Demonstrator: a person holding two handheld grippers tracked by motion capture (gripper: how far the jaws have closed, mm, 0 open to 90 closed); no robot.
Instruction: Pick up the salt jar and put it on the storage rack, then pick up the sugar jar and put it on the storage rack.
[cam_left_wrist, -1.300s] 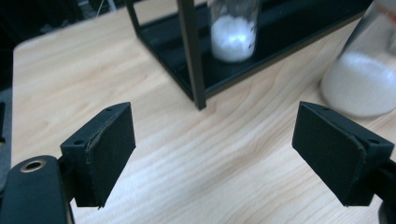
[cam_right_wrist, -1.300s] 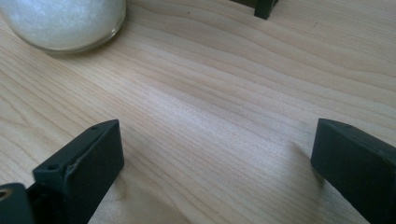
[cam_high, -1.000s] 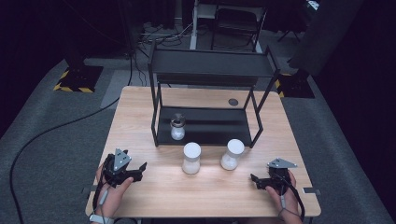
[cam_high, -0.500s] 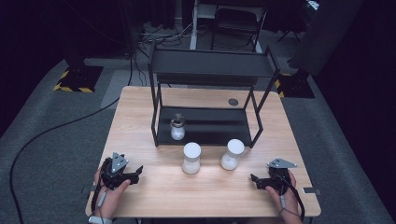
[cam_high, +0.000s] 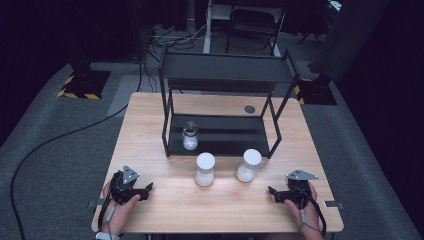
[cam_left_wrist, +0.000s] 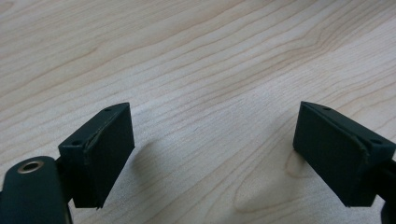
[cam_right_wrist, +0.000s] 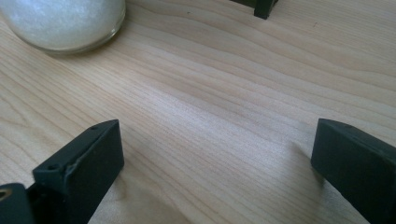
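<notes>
Figure: I am holding the left gripper (cam_high: 142, 191) low over the near-left part of the wooden table (cam_high: 150, 115), its jaws standing apart and grasping nothing, with bare wood between them in the left gripper view (cam_left_wrist: 212, 154); they have just been opening a little. I am holding the right gripper (cam_high: 272, 192) near the table's near-right corner, likewise released, its jaws spread over bare wood in the right gripper view (cam_right_wrist: 217, 163). 2 white-lidded jars are standing upright between my hands: the left jar (cam_high: 205, 169) and the right jar (cam_high: 248, 165), near each other but apart, just in front of the black 2-tier shelf (cam_high: 227, 72). The right jar's rounded base (cam_right_wrist: 63, 21) is showing well ahead of my right gripper. A smaller dark-capped jar (cam_high: 189, 136) is sitting on the shelf's lower tier, at its left end.
</notes>
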